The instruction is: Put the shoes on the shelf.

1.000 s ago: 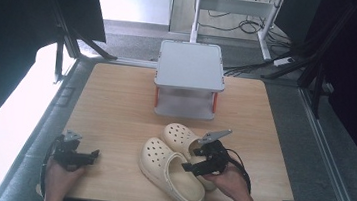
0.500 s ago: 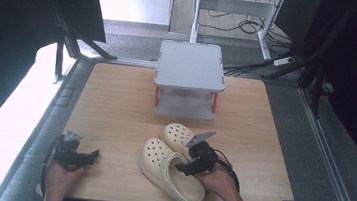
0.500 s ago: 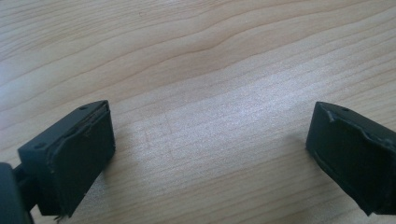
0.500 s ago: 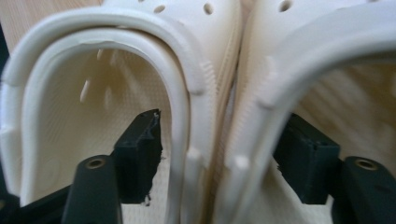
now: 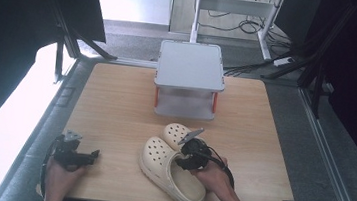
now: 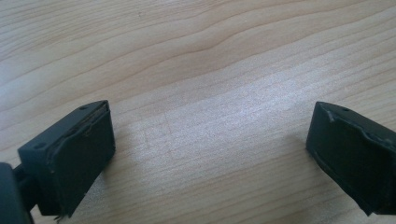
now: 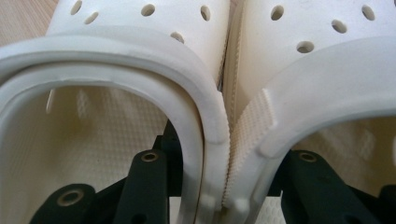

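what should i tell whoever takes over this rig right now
Right gripper: shut on the two cream clogs, one jaw inside each shoe, pinching their adjoining side walls together.
Left gripper: open, nothing between the jaws, low over the bare wooden table at its near left corner.
Clogs: side by side at the near middle of the table, toes pointing away. A grey two-level rack stands at the far middle.
Done: the pair is gripped.
Left: probably lifting and placing the pair; the rack looks a likely spot.

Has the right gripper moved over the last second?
Yes. The right gripper has shifted left, closer to the left gripper's side, judged against the grey shelf stand; its jaws now sit inside both cream clogs, pinching their adjoining walls.
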The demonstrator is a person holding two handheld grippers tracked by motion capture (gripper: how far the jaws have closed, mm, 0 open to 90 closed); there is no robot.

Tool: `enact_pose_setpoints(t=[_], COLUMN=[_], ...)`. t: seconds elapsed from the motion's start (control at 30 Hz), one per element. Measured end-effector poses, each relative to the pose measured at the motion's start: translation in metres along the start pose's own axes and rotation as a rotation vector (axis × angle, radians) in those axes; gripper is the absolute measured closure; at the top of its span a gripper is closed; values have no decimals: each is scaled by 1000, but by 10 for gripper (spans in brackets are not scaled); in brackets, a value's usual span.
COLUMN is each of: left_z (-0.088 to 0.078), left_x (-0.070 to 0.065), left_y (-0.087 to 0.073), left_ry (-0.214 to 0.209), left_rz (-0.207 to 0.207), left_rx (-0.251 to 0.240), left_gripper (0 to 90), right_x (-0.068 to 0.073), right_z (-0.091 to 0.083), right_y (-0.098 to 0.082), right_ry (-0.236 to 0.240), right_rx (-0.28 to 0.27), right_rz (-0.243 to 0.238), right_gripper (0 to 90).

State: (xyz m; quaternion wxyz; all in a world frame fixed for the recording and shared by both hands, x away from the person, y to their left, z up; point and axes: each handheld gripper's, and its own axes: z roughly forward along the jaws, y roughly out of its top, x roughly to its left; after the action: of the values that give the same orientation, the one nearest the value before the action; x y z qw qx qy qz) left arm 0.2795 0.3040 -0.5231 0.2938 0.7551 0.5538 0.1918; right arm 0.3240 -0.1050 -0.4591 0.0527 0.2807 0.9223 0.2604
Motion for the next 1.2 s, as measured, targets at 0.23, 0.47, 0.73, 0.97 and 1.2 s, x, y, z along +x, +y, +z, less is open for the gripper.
enact_pose_setpoints(t=[0.23,0.47,0.73,0.97,1.2], left_z=[0,0,0,0,0], left_x=[0,0,0,0,0], left_y=[0,0,0,0,0], left_ry=[0,0,0,0,-1], left_rz=[0,0,0,-2,0], left_rx=[0,-1,-2,-4,-2], left_gripper=[10,10,10,10,10], right_x=[-8,-7,-12,-17,-21], right_z=[-7,-19,-40,-60,-79], right_y=[-3,-4,-1,3,8], right_ry=[32,51,58,35,12], right_rx=[5,4,-23,-37,-50], right_rz=[20,20,45,57,65], right_gripper=[658,658,658,657,657])
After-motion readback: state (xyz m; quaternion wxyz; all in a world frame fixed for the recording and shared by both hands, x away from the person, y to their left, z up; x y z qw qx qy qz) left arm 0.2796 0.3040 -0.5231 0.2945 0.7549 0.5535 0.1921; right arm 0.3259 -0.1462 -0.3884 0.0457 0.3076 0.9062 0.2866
